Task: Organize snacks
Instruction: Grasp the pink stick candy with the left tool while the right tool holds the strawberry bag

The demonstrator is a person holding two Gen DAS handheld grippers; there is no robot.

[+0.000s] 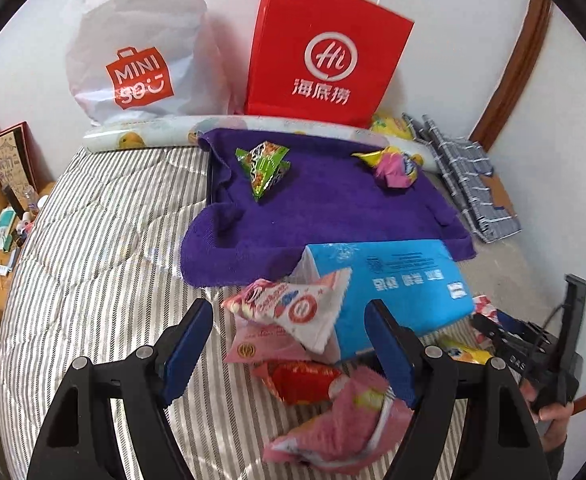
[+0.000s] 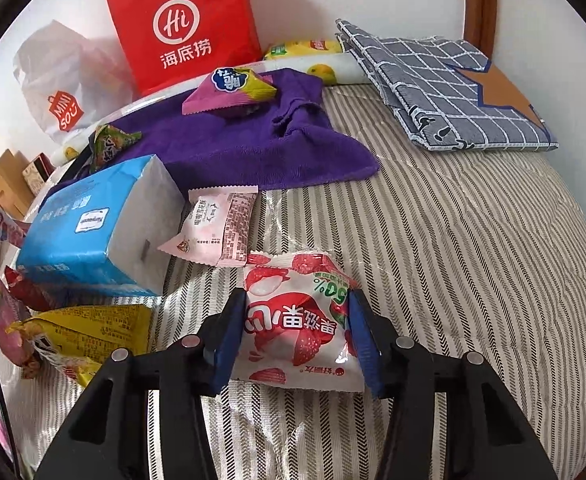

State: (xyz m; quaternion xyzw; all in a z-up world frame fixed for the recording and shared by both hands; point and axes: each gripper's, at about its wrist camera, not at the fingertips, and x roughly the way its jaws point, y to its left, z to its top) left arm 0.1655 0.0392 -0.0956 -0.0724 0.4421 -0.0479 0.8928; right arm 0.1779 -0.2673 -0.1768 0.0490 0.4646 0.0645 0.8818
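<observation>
While the right tongs (image 2: 297,330) pinch a white-and-red strawberry-print plastic snack packet (image 2: 299,320) across its short width, both blue pads touch the wrapper's edges, and the packet's long axis runs forward, away from the tongs, over the striped quilted bed (image 2: 473,260). Whether the packet is lifted or only resting on the quilt, I cannot tell. Just beyond it lies a pale pink sealed snack packet (image 2: 217,232), beside a blue plastic-wrapped tissue pack (image 2: 93,232). Farther ahead and slightly left spreads the purple terry towel (image 2: 229,148), carrying 2 snacks already, a purple-and-yellow pouch (image 2: 231,90) and a green one (image 2: 111,142). The likely move runs forward-left toward that towel, and the right hand is the nearer. The left tongs (image 1: 293,344) stand spread and empty above a heap of pink and red wrappers (image 1: 293,316).
</observation>
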